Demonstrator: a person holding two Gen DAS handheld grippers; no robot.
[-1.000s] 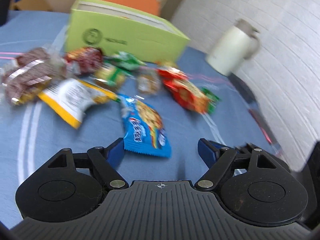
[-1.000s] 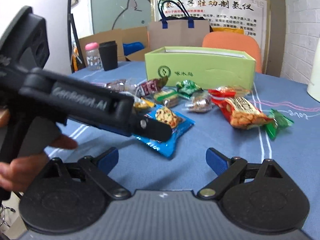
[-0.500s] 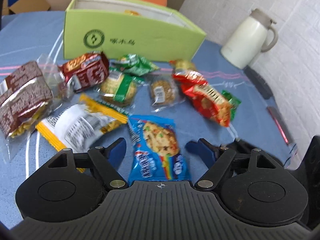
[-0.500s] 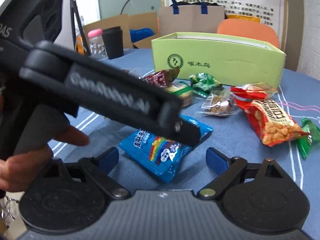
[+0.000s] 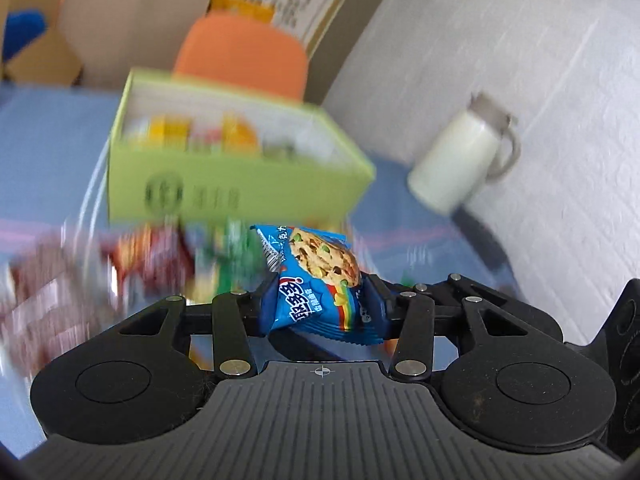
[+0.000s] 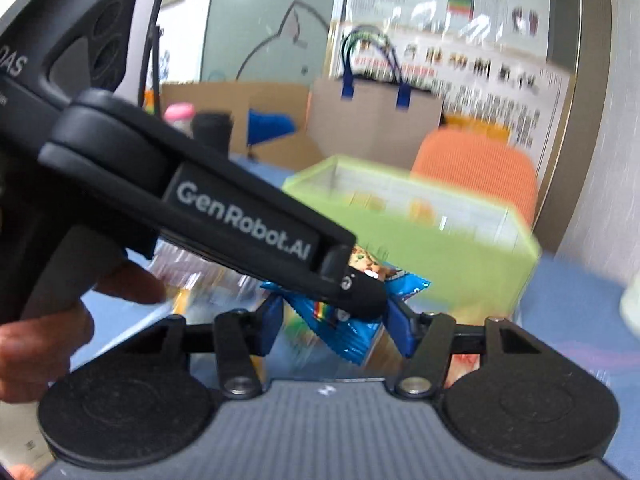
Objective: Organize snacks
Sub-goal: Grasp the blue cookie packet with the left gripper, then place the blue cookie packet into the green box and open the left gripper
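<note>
Left wrist: left gripper (image 5: 320, 304) closing, pads pressed on blue cookie packet (image 5: 318, 280), held off the table; green box (image 5: 240, 184) at 11 o'clock, white jug (image 5: 460, 160) at 2.

Right wrist: right gripper (image 6: 332, 328) closing with the packet (image 6: 348, 332) between its pads; whether they press it, can't tell. Left gripper body (image 6: 200, 200) crosses from 10 o'clock.

White lettering reading "GenRobot.AI" runs along the black arm of the left hand-held gripper (image 6: 362, 300), which crosses the right wrist view from ten o'clock toward the centre; on its body at the far nine o'clock edge, the partial letters "AS" show, the start cut off. The blue cookie packet (image 5: 320, 280) carries large white Chinese characters outlined in red, reading roughly "趣多多", below the cookie picture, with a barcode at its upper left edge. The green box (image 5: 240, 196) bears a round dark logo with a few characters beside it, too blurred to read. The wall poster (image 6: 480, 72) at one o'clock has large Chinese characters, smeared and illegible.
</note>
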